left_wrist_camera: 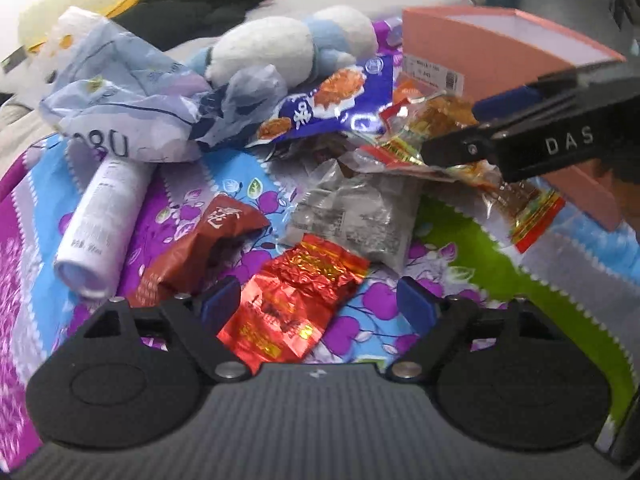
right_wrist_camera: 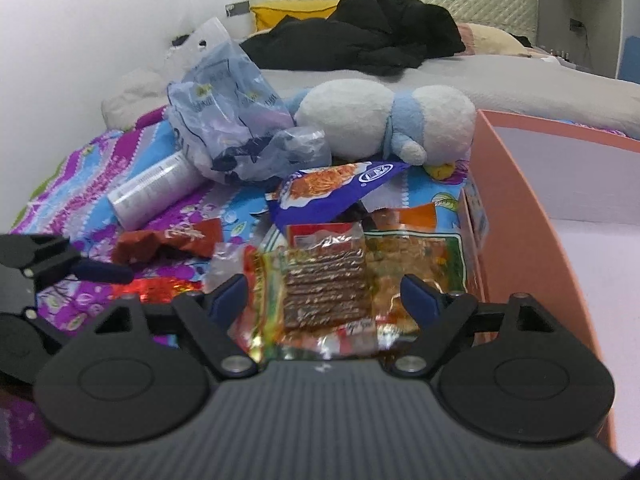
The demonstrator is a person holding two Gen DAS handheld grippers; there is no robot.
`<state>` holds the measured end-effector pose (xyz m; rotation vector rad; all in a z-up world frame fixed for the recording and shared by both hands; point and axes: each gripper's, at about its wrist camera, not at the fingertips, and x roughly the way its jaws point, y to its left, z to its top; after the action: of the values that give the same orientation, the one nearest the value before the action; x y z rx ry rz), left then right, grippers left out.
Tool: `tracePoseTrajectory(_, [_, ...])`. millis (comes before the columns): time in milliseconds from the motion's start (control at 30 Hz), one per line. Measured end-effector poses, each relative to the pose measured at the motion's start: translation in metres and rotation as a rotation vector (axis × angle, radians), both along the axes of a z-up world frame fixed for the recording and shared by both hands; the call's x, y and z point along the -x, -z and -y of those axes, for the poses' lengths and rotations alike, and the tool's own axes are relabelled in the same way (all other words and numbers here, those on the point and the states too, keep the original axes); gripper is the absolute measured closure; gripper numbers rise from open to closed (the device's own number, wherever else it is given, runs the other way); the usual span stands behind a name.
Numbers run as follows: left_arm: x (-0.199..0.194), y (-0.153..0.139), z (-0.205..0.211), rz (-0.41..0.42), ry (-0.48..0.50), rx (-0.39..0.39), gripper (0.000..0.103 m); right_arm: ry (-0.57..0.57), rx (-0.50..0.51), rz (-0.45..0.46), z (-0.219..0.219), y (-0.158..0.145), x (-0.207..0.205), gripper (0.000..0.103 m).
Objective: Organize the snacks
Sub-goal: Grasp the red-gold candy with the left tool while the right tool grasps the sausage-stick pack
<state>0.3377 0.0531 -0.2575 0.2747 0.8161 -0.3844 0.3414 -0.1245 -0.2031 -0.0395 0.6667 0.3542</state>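
We work over a floral bedspread (left_wrist_camera: 192, 200) strewn with snacks. Our left gripper (left_wrist_camera: 318, 298) hangs with its blue-padded fingers spread wide, and a crinkled red foil packet (left_wrist_camera: 292, 304) lies between them, touching neither pad as far as we can tell. Our right gripper (right_wrist_camera: 326, 292) also has its fingers spread, straddling a clear packet of brown strips (right_wrist_camera: 326, 280) that lies on top of a green-edged snack packet (right_wrist_camera: 420, 264). The left view shows what the right one hides: the right gripper from the side, reaching in from the right over that same clear packet (left_wrist_camera: 516, 200), its lower finger close above the wrapper, though we cannot tell whether it touches. The left view also shows a clear silvery wrapper (left_wrist_camera: 352, 216) just behind the red foil, and a dark red packet (left_wrist_camera: 208, 240) to its left. The right view alone lets us see into the pink box (right_wrist_camera: 516, 216), which stands just right of the snack pile with its pale inside wall showing. Both views share the blue-and-white snack bag (left_wrist_camera: 332, 100) in the middle, the white tube (left_wrist_camera: 104, 216) lying on its side, a crumpled plastic bag (right_wrist_camera: 228, 120) and a white-and-blue plush toy (right_wrist_camera: 384, 120) behind.
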Motion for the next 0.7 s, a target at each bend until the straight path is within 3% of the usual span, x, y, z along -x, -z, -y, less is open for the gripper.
tracePoseTrajectory(133, [-0.013,0.010,-0.005,-0.019,0.026,-0.009,0.019,-0.027,0.019,-0.019,-0.003,0.007,-0.007,0.023])
tracePoseTrajectory(267, [-0.021,0.017,-0.010,-0.031,0.033,0.029,0.021,-0.043,0.035,-0.030,-0.006,0.012,-0.007,0.033])
tracePoseTrajectory(467, [-0.021,0.018,-0.012,-0.034,-0.002,0.070,0.034,-0.038,0.030,-0.037,-0.005,0.013,-0.003,0.048])
tracePoseTrajectory(700, [-0.009,0.004,-0.015,-0.050,-0.098,0.130,0.038,-0.024,0.003,-0.043,0.001,0.003,0.006,0.050])
